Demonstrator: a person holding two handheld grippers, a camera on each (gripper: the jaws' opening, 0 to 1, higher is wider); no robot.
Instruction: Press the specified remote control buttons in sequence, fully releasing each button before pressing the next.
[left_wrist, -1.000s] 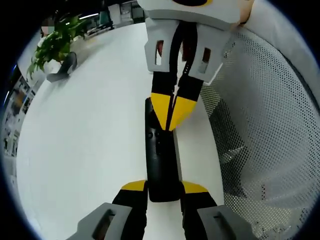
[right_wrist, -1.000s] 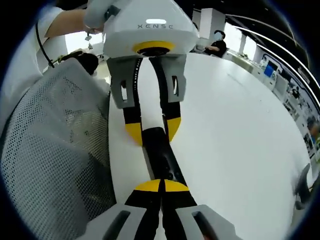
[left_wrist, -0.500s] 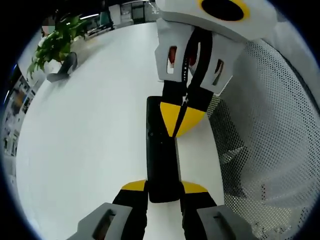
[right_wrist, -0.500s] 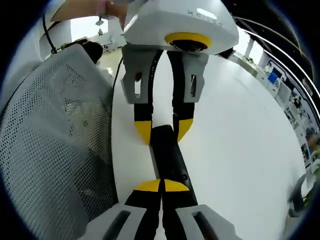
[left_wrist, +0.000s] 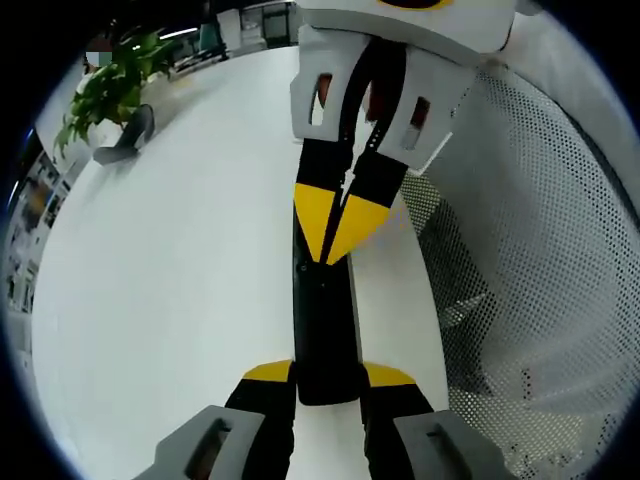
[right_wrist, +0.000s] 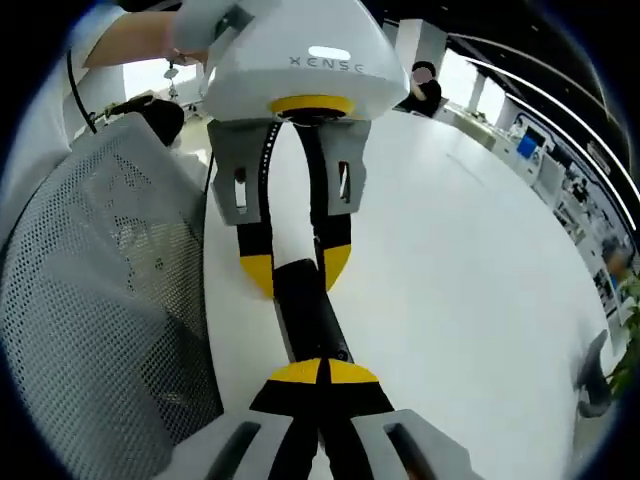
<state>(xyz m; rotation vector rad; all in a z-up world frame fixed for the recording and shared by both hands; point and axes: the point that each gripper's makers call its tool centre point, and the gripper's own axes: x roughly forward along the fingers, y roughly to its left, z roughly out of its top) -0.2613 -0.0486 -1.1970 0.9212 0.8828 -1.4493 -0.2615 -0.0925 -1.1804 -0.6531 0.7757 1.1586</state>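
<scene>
A long black remote control (left_wrist: 325, 320) lies lengthwise over the white table (left_wrist: 170, 300). My left gripper (left_wrist: 328, 376) is shut on its near end, a yellow-tipped jaw on each side. My right gripper (left_wrist: 330, 245) comes down from the top of the left gripper view, shut, with its joined yellow tips on the remote's upper face near the far end. In the right gripper view the same shut tips (right_wrist: 322, 372) rest on the remote (right_wrist: 310, 320). Beyond them the left gripper (right_wrist: 296, 268) clamps the remote's other end.
A grey mesh chair back (left_wrist: 530, 260) stands close along the table's edge beside the remote, also seen in the right gripper view (right_wrist: 90, 300). A potted plant (left_wrist: 105, 95) sits at the table's far corner. A person's hand (right_wrist: 150, 35) holds the left gripper.
The right gripper's shut tips have shifted from the remote's right edge to its middle, a little farther along it. The left gripper's hold on the remote is unchanged.
</scene>
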